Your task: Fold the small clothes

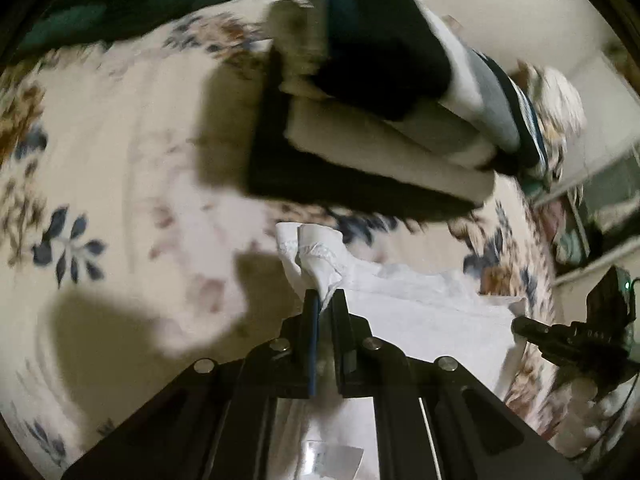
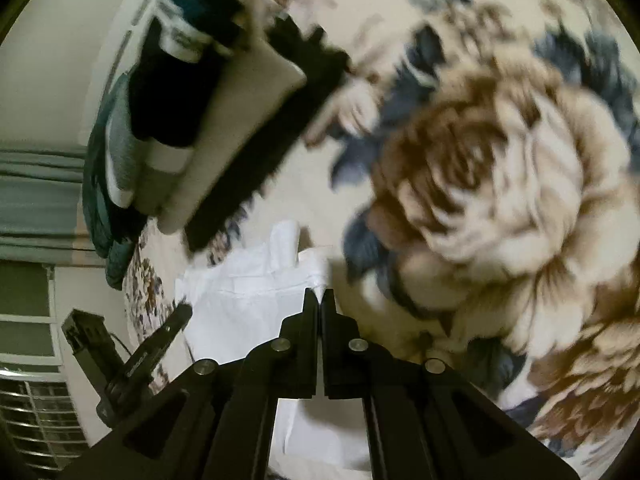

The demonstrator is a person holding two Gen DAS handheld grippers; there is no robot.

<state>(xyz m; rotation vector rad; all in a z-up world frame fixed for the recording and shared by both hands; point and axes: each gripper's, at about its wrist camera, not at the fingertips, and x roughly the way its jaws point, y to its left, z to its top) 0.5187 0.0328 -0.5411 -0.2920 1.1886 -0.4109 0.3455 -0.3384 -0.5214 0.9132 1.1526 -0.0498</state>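
Left gripper: my left gripper [image 1: 325,298] has its two black fingers drawn close together, pinching a bunched corner of the white garment [image 1: 420,304]; a lace-trimmed edge sticks up just past the fingertips.

Right gripper: my right gripper [image 2: 319,298] has its fingers pressed nearly flat together, nipping a thin edge of the white garment [image 2: 248,292] right at the tips.

White garment: a small, thin white piece of clothing, stretched between my two grippers and draped over the bedspread. In the left wrist view it runs from my fingertips off to the right; in the right wrist view it runs from my fingertips off to the left and down under the gripper body.

Bedspread: a cream bedspread [image 1: 120,168] printed with large brown roses and dark blue leaves lies under everything; one big rose [image 2: 492,168] fills the right side of the right wrist view.

Folded stack: a pile of folded clothes [image 1: 384,92], black, beige, grey and white, sits on the bedspread just beyond the white garment, apart from it.

Green cloth: a dark green fabric [image 1: 132,0] lies at the far upper left of the left wrist view.

Sharpness: both views are motion-blurred, so fine detail of the fabric is hard to make out.
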